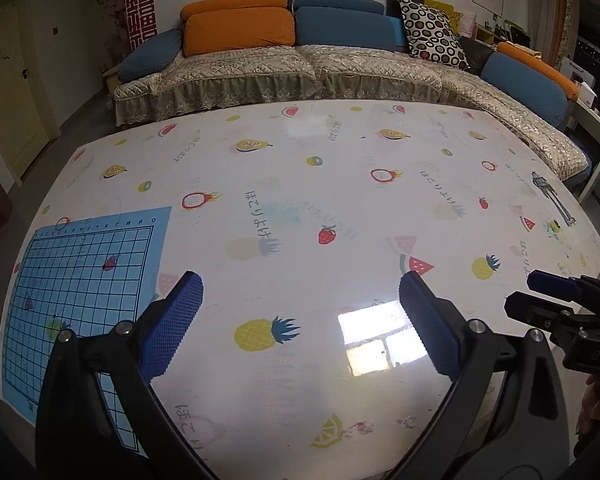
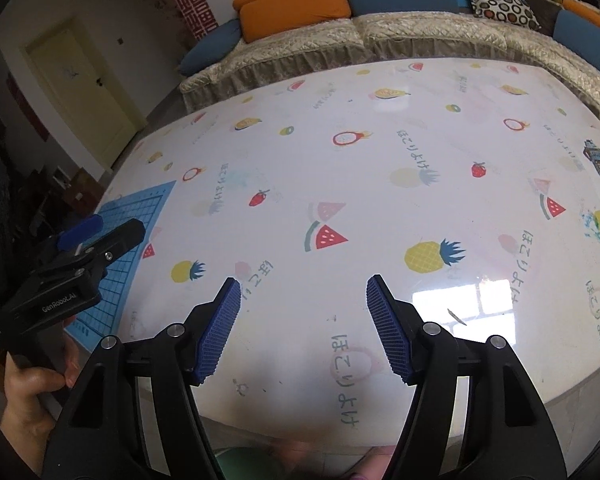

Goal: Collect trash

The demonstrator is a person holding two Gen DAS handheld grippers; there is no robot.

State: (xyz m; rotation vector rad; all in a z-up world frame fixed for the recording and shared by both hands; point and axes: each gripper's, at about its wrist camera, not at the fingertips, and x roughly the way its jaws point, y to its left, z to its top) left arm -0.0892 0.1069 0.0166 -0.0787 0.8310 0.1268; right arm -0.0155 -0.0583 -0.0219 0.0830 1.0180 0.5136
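Left wrist view: the left gripper [image 1: 300,300] hangs tilted down over the counter [image 1: 340,168], fingers spread with nothing between them; no trash shows beside the blue grid mat [image 1: 84,280].

Right wrist view: the right gripper [image 2: 302,312] is likewise released and empty, right of that mat [image 2: 136,232]. No trash is visible, so neither hand is nearer.

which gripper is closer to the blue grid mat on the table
Left. The left gripper hovers right beside the blue grid mat, one finger overlapping its edge. The right gripper is farther along the table, beyond the left one.
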